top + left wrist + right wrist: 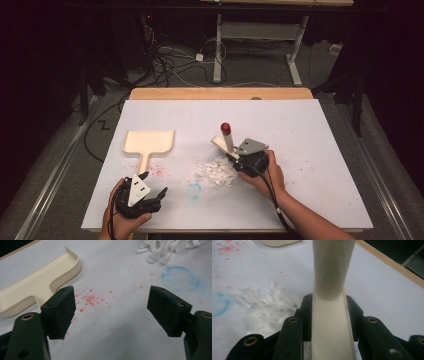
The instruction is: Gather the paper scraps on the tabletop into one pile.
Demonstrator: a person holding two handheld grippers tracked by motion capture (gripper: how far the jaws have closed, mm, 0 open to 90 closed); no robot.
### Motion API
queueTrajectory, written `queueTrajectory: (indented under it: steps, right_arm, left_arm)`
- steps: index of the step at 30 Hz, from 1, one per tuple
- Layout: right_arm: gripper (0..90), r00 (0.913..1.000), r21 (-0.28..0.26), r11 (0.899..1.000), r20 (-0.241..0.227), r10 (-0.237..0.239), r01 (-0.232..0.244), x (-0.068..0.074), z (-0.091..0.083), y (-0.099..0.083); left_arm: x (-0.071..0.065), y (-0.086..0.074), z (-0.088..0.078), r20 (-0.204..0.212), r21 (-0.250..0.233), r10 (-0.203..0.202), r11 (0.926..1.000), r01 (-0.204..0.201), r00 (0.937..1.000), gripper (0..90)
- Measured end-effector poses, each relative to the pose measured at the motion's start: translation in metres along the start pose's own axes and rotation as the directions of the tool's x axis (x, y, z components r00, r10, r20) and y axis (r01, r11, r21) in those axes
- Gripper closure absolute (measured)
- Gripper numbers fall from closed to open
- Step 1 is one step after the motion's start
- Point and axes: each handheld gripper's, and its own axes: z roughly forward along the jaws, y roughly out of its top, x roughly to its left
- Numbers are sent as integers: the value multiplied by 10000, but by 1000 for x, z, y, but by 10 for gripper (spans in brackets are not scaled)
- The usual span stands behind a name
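Sweeping setup at a white-covered table (310,165). A cream brush (226,142) with a red tip is held by the right gripper (235,156), whose jaws are pressed together on its flat handle (332,330); in the high view its long axis rises away from the person, tilted slightly left, with the red tip uppermost. The pile of white paper scraps (216,172) lies just left of and below this gripper, touching or nearly touching it, so a leftward stroke would be judged the coming move. The cream dustpan (148,142) rests flat, well apart to the left of the scraps, its handle pointing toward the left gripper (154,186). That gripper's jaws are spread with nothing between them, and one finger (60,311) stands just beside the dustpan handle (17,301). The left hand is thus the nearer to the pan, the right to the scraps
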Motion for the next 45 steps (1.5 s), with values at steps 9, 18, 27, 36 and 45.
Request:
queueTrajectory:
  steps: [9,18,27,36,45]
  right_arm:
    - [677,9985,-89,9991,-347,-423,420,29,10,18]
    - [677,9996,-779,9966,-128,261,-270,1,-13,22]
    - [678,9992,-335,9990,245,312,-304,-33,-56,-1]
    - [678,9989,784,9962,-243,398,-378,-25,-69,-37]
    - [677,9954,471,9987,-953,-132,178,7,-59,-24]
  left_arm:
    - [1,-1,0,40,-56,-16,10000,16,10000,217]
    - [0,-1,0,2,73,125,9999,-125,9999,217]
    - [-7,0,1,-157,150,958,9953,-956,9953,217]
    - [-11,4,2,-138,136,1153,9933,-1151,9932,216]
    - [-12,3,2,7,99,1192,9928,-1192,9929,217]
